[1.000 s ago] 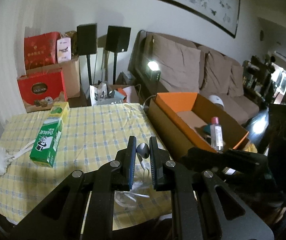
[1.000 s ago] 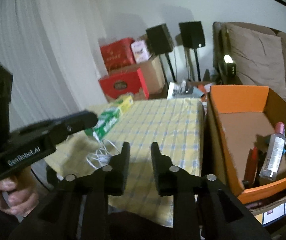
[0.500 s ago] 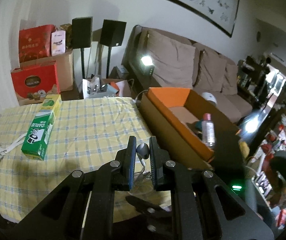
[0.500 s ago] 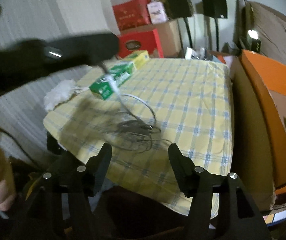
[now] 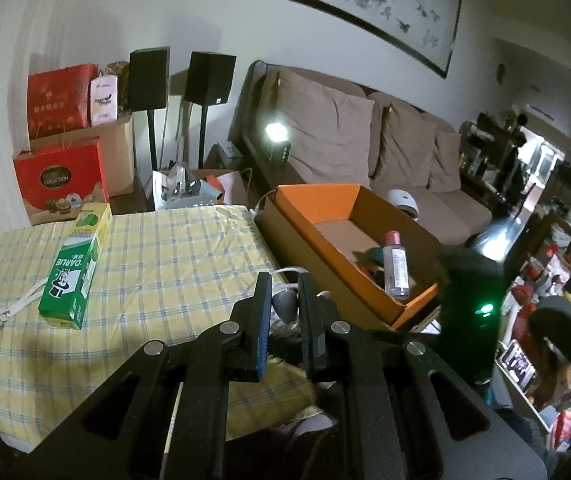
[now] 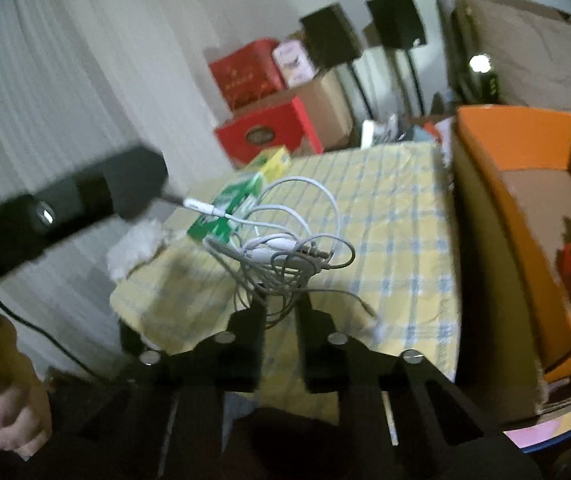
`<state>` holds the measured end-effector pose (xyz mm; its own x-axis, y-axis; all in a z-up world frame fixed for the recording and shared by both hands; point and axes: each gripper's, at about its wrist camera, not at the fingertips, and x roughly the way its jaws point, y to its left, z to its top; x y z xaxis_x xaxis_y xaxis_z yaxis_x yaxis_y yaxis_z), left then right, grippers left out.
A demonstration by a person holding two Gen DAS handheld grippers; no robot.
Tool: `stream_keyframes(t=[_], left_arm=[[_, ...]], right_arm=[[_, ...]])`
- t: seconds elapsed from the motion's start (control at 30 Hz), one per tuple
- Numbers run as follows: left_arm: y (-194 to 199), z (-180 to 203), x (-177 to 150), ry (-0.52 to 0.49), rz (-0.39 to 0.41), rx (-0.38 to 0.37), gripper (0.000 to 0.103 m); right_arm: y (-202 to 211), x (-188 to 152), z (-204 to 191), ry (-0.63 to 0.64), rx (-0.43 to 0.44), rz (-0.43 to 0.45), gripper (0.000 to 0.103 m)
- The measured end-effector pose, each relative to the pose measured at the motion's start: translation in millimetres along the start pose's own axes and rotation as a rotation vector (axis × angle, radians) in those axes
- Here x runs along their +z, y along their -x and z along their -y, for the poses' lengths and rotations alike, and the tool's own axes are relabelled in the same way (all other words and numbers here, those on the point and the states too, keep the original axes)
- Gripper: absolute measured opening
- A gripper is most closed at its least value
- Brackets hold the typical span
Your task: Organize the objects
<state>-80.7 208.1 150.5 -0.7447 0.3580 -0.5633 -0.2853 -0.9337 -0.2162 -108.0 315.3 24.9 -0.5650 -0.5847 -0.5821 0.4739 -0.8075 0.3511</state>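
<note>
Our left gripper (image 5: 285,300) is clamped nearly closed on a grey earbud (image 5: 284,305) of the tangled earphone cable (image 6: 285,248), hung above the table's (image 5: 165,260) near edge. Our right gripper (image 6: 281,312) has just been closing and its jaws now pinch the cable's lower loops. Off the table's right edge, the orange cardboard box (image 5: 325,200) holds a pink-capped clear bottle (image 5: 395,268) among small dark items.

— What are my grippers dealing with?
— A tangle of white and grey earphone cables (image 6: 285,256), hanging in loops above the yellow checked tablecloth (image 6: 401,208). One grey earbud (image 5: 284,306) sits pinched in my left gripper (image 5: 284,300), while the lower strands run down between the tips of my right gripper (image 6: 281,312).
— What else is there to sort?
— A green Darlie carton (image 5: 70,284) lies flat on the cloth. A clear pink-capped bottle (image 5: 395,266) rests inside the orange-lined cardboard box (image 5: 317,200).
</note>
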Motion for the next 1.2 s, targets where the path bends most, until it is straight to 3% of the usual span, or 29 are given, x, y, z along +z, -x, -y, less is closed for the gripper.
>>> stream_keyframes(t=[0.47,0.67,1.03,1.2], left_arm=[[-1,1,-5,-0.009,-0.008,-0.012,0.012],[-1,9,-5,-0.019,-0.015,-0.033,0.012],[-1,12,-4,-0.02,-0.006,-0.03,0.012],[0,11,-5,-0.023,-0.004,-0.029,0.012]], right_arm=[[42,15,37,-0.189,-0.086,0.204,0.004],[48,19,32,-0.165,-0.152,0.242,0.005],[64,19,22,-0.111,-0.127,0.305,0.005],[66,20,18,-0.101,-0.17,0.321,0.006]])
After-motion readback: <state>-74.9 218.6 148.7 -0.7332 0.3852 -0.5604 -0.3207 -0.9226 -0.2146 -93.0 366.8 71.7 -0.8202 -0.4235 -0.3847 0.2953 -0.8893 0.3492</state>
